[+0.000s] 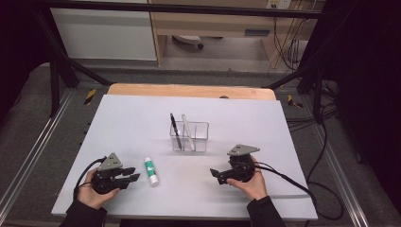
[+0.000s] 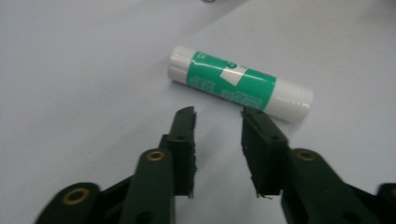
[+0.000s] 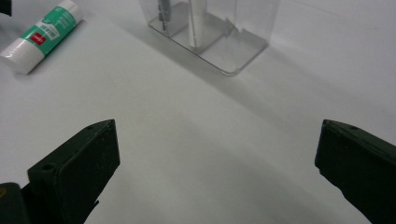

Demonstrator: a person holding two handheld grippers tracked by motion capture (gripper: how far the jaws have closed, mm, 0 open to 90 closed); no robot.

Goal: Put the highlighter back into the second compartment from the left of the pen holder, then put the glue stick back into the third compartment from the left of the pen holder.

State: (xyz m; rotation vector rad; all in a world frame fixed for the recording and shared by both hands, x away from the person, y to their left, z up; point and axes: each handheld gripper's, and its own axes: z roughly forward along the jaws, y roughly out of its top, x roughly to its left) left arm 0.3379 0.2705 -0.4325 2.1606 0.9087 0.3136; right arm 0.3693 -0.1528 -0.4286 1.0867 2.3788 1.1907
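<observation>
The glue stick (image 2: 240, 84) lies flat on the white table (image 1: 142, 127), alone in front of the clear organizer (image 1: 189, 136) that holds a black pen (image 1: 175, 131) and a white one; being round, it would likely roll away or skid toward that organizer if a single jaw nudged it before both sides closed. It rests just ahead of the left gripper (image 2: 217, 114), crosswise to its partly parted, empty jaws and not yet between them, so the gap looks tight for a clean straddle. The right gripper (image 3: 217, 135) hangs well apart from it to the right, jaws spread wide with nothing between them.
</observation>
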